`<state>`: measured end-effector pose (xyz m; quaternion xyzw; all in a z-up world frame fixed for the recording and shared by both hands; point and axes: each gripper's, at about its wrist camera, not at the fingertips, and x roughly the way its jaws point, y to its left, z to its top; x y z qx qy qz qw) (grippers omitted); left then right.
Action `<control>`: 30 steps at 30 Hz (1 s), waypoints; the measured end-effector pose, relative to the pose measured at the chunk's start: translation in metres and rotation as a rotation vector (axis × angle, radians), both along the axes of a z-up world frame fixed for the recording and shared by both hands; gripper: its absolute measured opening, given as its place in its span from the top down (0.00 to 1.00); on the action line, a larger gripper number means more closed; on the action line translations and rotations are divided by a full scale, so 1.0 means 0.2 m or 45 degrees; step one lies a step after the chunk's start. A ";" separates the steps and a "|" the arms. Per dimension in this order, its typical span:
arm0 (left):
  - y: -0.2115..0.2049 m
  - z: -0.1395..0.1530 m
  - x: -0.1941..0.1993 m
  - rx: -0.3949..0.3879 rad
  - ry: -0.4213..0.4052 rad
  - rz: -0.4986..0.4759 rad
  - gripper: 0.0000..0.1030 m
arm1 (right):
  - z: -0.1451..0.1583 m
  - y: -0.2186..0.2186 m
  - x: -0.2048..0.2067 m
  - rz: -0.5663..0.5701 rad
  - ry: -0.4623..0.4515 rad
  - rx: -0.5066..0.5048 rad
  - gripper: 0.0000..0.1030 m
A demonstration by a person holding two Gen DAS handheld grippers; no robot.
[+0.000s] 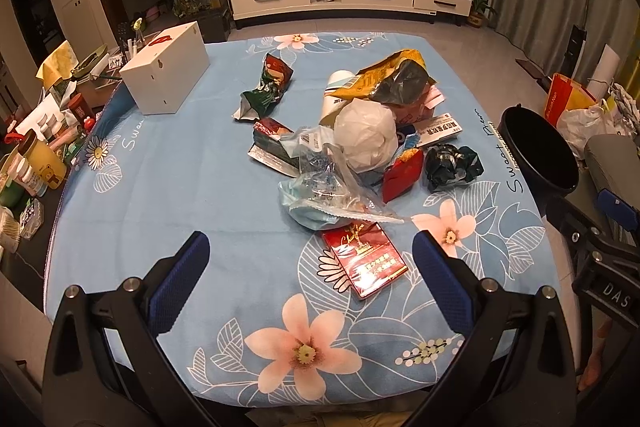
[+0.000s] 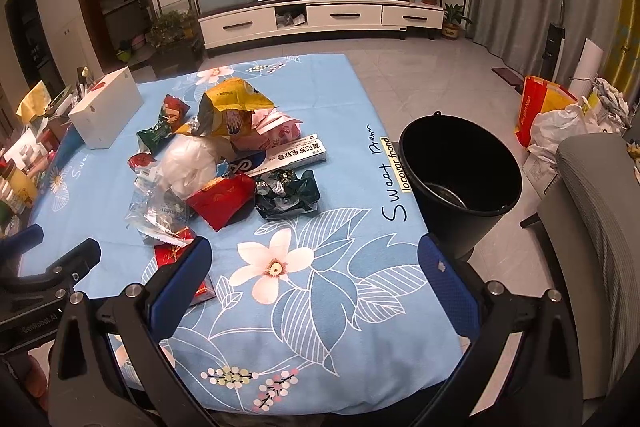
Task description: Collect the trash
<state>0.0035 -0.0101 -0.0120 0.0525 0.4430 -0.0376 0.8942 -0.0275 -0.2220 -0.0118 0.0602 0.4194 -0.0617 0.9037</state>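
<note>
1. The left tool (image 1: pixel 310 247) is hanging wide open with nothing in it, and so is the right tool (image 2: pixel 316 255).
2. The trash pile (image 1: pixel 360 143) is sitting mid-surface, and the black bucket (image 2: pixel 460 183) is waiting right beside the edge for easy dropping.
3. The cloth (image 2: pixel 320 307) is saying "Sweet".

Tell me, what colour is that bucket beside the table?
Black bucket, clearest in the right wrist view.
</note>
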 end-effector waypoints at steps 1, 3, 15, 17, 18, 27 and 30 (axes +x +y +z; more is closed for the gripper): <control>0.00 0.00 0.00 0.000 0.000 0.001 0.02 | 0.00 0.00 0.00 0.000 0.001 0.000 0.02; 0.00 0.00 0.00 0.000 0.002 0.001 0.02 | 0.00 0.00 0.00 0.000 0.002 -0.001 0.02; -0.01 -0.01 0.00 -0.005 0.007 -0.003 0.02 | 0.01 0.00 0.00 -0.001 0.001 -0.001 0.02; 0.00 -0.01 0.00 -0.005 0.010 -0.003 0.02 | 0.00 0.00 0.00 -0.001 0.000 -0.002 0.02; -0.01 -0.01 0.00 -0.006 0.011 -0.003 0.02 | 0.01 -0.01 0.00 -0.001 0.000 -0.002 0.02; -0.01 -0.01 -0.01 -0.005 0.011 -0.003 0.02 | 0.01 -0.01 0.00 -0.002 -0.001 0.002 0.02; 0.00 -0.01 -0.01 -0.005 0.011 -0.003 0.02 | 0.01 -0.01 0.00 -0.003 -0.001 0.000 0.02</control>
